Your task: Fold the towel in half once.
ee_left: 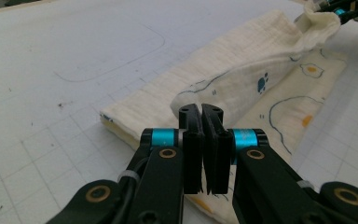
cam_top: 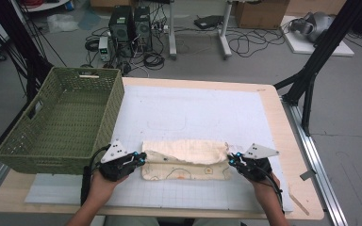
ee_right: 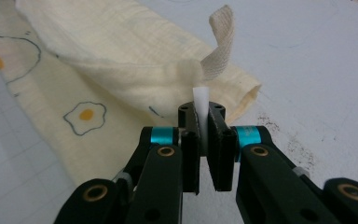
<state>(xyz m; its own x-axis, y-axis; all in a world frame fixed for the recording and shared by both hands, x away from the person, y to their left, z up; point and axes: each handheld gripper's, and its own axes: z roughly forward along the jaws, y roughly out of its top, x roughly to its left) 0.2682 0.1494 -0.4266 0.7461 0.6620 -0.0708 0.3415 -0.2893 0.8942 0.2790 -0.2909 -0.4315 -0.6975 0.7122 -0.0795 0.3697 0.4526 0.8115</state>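
Note:
A cream cloth (cam_top: 188, 151) printed with fried eggs lies along the near part of the white mat, its upper layer folded over toward me. My left gripper (cam_top: 143, 158) is at the cloth's left end, shut on the corner of that upper layer. In the left gripper view the jaws (ee_left: 203, 111) meet on the fabric edge of the cloth (ee_left: 242, 70). My right gripper (cam_top: 230, 160) is at the right end, shut on the other corner. In the right gripper view its tips (ee_right: 202, 112) pinch the cloth (ee_right: 121, 51) together with a small white tag (ee_right: 200, 98); a woven loop (ee_right: 221, 39) stands up beside it.
An empty green wicker basket (cam_top: 61, 120) stands on the table's left side, close to my left hand. The white gridded mat (cam_top: 193, 108) covers most of the wooden table (cam_top: 283, 136). Computers, cables and black stand legs are on the floor beyond.

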